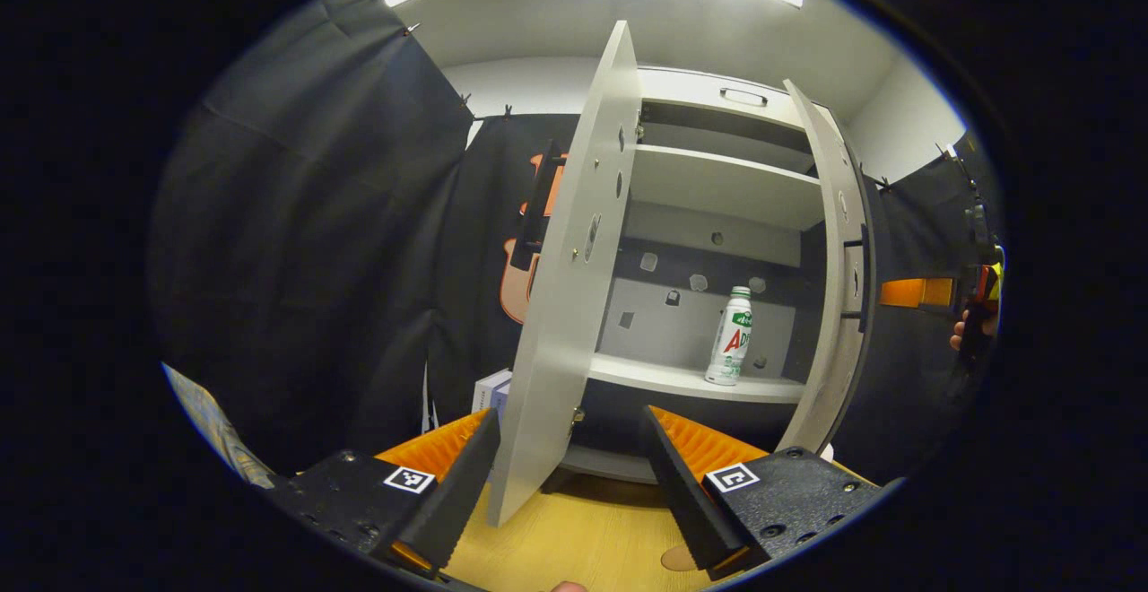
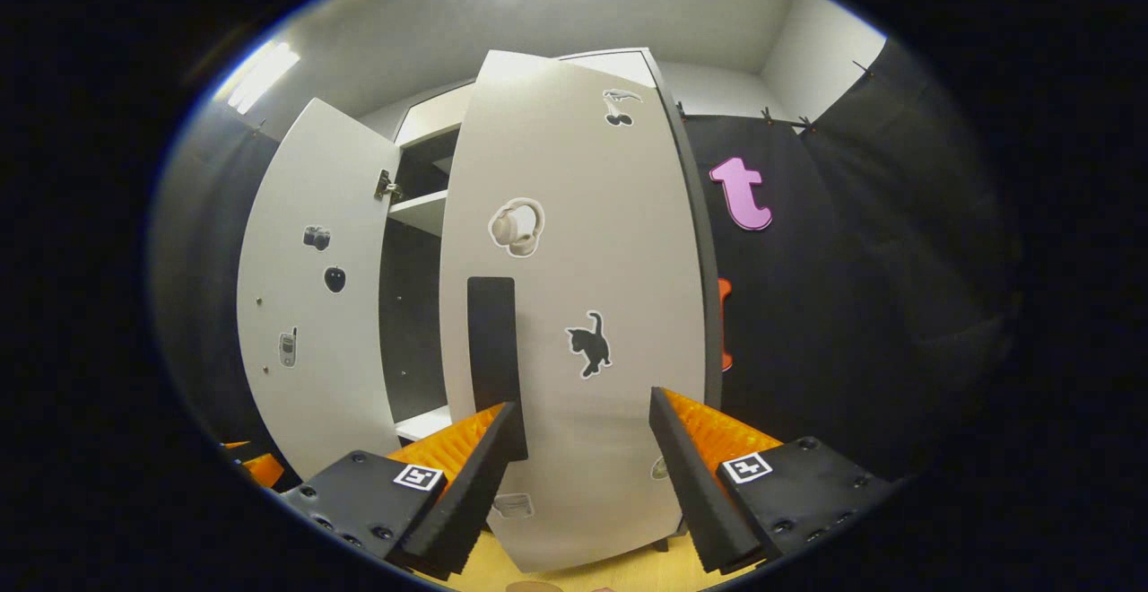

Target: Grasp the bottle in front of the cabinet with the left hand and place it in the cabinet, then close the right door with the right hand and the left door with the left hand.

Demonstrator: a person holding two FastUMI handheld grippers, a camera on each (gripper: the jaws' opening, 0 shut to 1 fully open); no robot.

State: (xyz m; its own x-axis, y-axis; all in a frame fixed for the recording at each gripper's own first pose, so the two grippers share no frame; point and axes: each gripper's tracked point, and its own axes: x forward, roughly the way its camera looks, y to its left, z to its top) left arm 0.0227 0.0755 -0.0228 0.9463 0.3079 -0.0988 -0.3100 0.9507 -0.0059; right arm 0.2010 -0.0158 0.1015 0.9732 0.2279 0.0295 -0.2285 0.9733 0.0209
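Bottle (image 1: pixel 733 335) stands upright on the lower shelf (image 1: pixel 691 381) of the cabinet (image 1: pixel 717 184), toward its right side, long axis vertical; placement looks done. Next, by my reading, is the right door.

Your right gripper (image 2: pixel 581 448) faces the outer face of the right door (image 2: pixel 574 305), fingers apart, clamped on nothing. The door stands part-open, with its free edge and dark vertical handle (image 2: pixel 492 350) just above and inboard of your left-side finger. The handle's long axis runs vertical. The door lies straight ahead of the fingers and near; whether they touch it I cannot tell. This hand is the nearer one for the push.

Your left gripper (image 1: pixel 569 466) sits low over the bench (image 1: pixel 574 538), fingers apart and empty, with the left door (image 1: pixel 574 287) edge-on between them, swung well open.

Materials: doors and shelves are flat, smooth, pale laminate panels, rigid, with stickers on the outer faces. The bottle is a slim white plastic cylinder with a cap and printed label. The bench is light wood-grain.
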